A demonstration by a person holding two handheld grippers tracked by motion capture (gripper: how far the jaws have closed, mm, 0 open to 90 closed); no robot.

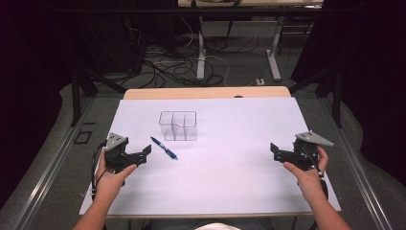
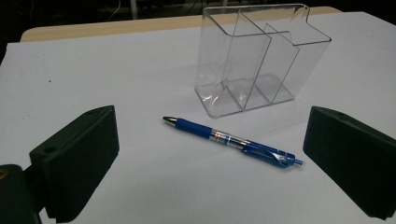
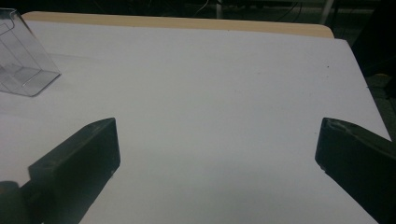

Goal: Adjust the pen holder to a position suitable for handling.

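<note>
The blue pen lay flat on the white table sheet, a little left of the middle as the high view had it. Its tip pointed toward the far left and its clip end toward me and the right. It rested just in front of the clear plastic organizer, near it but not touching. That organizer stood upright with its open top up, split by clear walls into compartments, and all the compartments I could see into held nothing.

My left gripper was nearest the pen, just to its left and apart from it. Its jaws were spread wide with nothing between the pads, and in the left gripper view the pen lay ahead of them, between the two black jaws but farther off on the sheet. My left hand held that gripper low over the sheet.

My right gripper sat well apart from the pen, out toward the right edge of the sheet, in my right hand. Its jaws were also spread wide and gripped nothing; in the right gripper view bare white sheet lay ahead of them, with a corner of the organizer at the upper left.

Beyond the sheet ran the wooden table edge, and past it dark floor with loose cables.
</note>
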